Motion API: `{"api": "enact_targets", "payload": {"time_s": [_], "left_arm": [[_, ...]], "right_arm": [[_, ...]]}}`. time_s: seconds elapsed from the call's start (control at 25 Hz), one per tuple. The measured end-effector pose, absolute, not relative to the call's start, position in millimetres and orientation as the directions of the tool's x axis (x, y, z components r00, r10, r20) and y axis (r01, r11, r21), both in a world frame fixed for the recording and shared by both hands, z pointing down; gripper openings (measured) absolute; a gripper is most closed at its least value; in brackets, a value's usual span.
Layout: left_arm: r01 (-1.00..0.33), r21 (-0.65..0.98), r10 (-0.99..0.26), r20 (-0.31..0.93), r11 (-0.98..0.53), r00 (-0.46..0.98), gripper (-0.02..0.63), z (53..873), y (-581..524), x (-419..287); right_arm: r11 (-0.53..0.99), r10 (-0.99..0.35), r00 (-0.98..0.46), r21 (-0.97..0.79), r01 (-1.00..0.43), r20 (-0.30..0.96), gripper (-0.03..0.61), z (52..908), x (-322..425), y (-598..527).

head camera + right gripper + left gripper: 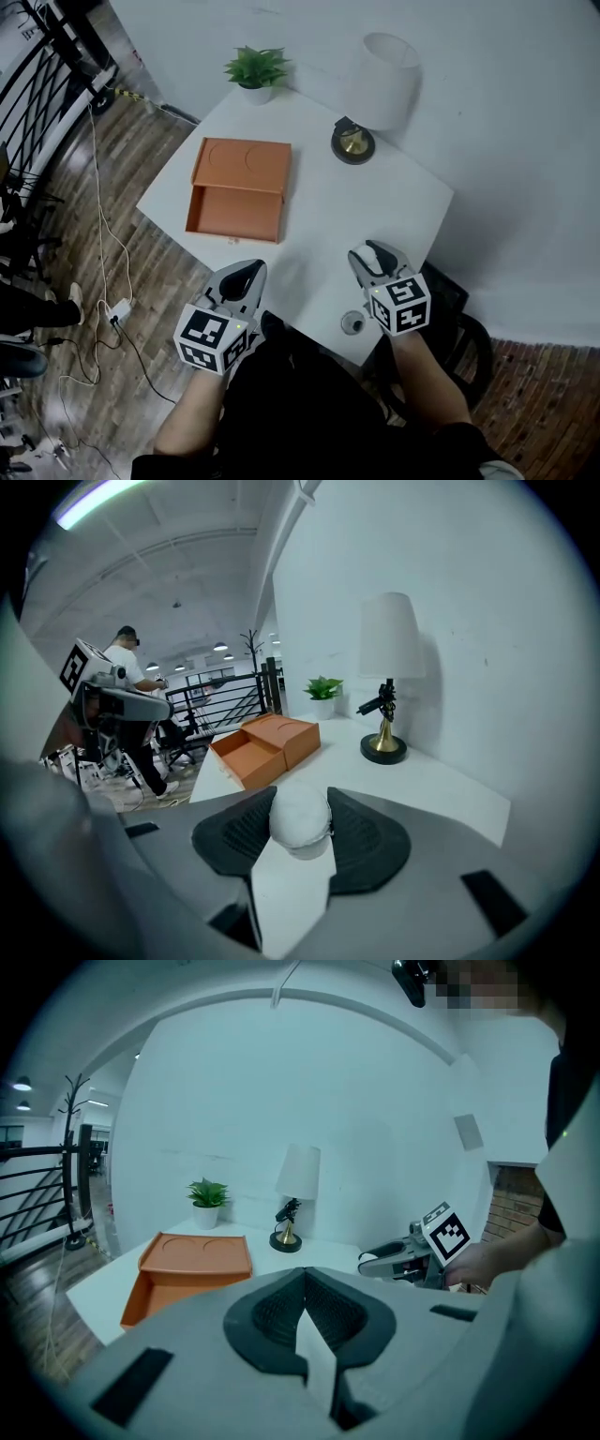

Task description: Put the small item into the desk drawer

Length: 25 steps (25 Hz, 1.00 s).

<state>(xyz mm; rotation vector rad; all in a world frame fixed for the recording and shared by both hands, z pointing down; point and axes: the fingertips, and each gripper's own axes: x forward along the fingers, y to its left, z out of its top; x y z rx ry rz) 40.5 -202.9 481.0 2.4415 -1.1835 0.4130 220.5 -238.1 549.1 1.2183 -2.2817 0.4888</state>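
1. A plain white wall stands behind a white table.
2. The floor is of brown wooden boards, with cables lying on it.
3. A black railing runs at the left.
4. A white table lamp and a potted plant stand near the wall.

The grey, beak-shaped left gripper and right gripper each carry black ribbed pads and a white cube printed with black square markers; the person wears black clothes.
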Motion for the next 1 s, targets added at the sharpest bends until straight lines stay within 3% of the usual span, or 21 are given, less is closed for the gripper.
{"api": "enact_targets", "payload": {"time_s": [0.32,1.0], "left_arm": [[-0.816,0.193,-0.717,0.397,-0.544,0.572,0.009,467.2,-206.1,7.7],[-0.807,0.156,-0.728,0.359,-0.570,0.584,0.009,454.3,-224.1,-156.5]], "right_arm": [[0.579,-0.654,-0.510,-0.063,-0.813,0.559,0.166,519.1,187.5,-240.2],[0.545,-0.693,-0.484,-0.052,-0.837,0.534,0.166,483.9,30.4,-257.1]]}}
